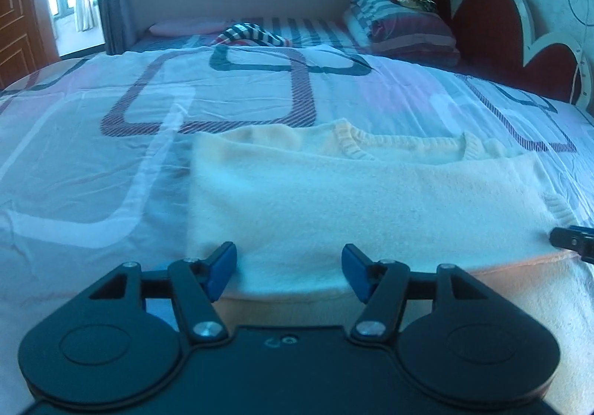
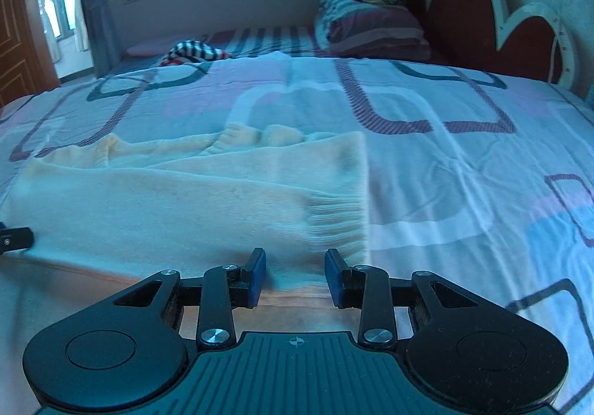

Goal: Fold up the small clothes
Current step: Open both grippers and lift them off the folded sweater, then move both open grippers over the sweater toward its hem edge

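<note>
A folded cream knitted sweater [image 1: 352,199] lies just beyond the left gripper [image 1: 289,268] and right gripper [image 2: 295,275], both spread wide, holding nothing.

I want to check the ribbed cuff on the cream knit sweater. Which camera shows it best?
The right wrist view: the ribbed cuff lies just ahead of the open right gripper, its ridges clear. The left wrist view shows only a small ribbed patch of the cream knit sweater near its right edge, beyond the open left gripper.

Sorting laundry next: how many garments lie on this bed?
2: cream sweater near both hand-held grippers, striped garment at the far edge. Others may be hidden.
</note>
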`<state>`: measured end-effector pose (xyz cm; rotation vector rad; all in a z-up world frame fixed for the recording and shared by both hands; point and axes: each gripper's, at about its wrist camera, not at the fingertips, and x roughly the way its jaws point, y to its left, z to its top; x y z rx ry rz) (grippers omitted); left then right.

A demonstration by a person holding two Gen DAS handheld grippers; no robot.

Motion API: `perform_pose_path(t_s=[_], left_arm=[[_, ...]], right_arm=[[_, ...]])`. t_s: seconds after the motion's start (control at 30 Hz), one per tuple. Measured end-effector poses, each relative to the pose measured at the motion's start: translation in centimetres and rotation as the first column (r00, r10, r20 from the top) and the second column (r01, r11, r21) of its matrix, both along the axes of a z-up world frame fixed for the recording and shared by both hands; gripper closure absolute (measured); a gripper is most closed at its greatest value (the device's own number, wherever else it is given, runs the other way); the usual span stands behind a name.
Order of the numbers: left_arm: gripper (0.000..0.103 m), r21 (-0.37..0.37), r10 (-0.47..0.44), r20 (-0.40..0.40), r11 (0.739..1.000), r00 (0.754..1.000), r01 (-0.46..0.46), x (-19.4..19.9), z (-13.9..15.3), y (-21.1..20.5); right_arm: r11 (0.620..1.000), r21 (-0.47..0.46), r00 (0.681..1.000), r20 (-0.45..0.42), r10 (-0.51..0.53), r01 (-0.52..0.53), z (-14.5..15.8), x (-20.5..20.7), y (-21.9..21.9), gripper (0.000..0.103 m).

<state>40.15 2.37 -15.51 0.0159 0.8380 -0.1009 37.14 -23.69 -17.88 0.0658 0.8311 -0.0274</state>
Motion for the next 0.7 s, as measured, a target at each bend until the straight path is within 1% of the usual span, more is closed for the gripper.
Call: perform_pose_path(t_s=[0.03,0.1,0.23,0.33,0.43,0.5,0.53,0.7], left_arm=[[0.042,-0.008,0.002,0.003,1.000,1.000,-0.002,-0.4,0.3,0.0],[0.042,-0.026,-0.009,0.004,1.000,1.000,0.009,-1.3,0.9,-0.3],[0.041,-0.059,-0.053,-0.010,0.997,0.999,0.052,-3.4,1.3,-1.8],[0.040,-0.069,-0.096,-0.043,0.993,0.994,0.093,-4.7,0.5,-3.3],[0.039,-0.038,-0.108,-0.068,0.994,0.992,0.105,-5.7,-0.6,-4.0],[0.038,-0.021,-0.097,-0.082,0.995,0.992,0.095,-6.2,-1.4,-3.6],[0.038,-0.016,-0.088,-0.072,0.996,0.994,0.087,-6.6,-1.4,-3.2],[0.038,0.011,-0.038,-0.074,0.999,0.997,0.039,-8.1,-1.1,-1.5]], right_arm=[[1.000,0.021,1.000,0.007,-0.001,0.001,0.5,-0.4,-0.1,0.069],[0.998,0.055,0.999,0.024,0.029,-0.030,1.4,-1.3,0.5,0.069],[0.987,0.074,0.990,0.038,0.138,-0.141,2.2,-3.5,3.9,0.069],[0.970,0.096,0.975,0.014,0.223,-0.223,1.7,-4.6,6.7,0.069],[0.960,0.081,0.963,-0.015,0.270,-0.268,0.5,-5.4,8.3,0.069],[0.962,0.055,0.962,-0.040,0.271,-0.269,-0.4,-5.9,8.1,0.069],[0.962,0.051,0.963,-0.037,0.269,-0.267,-0.6,-6.2,7.6,0.069],[0.972,-0.018,0.971,-0.039,0.234,-0.235,-0.8,-8.3,4.1,0.069]])
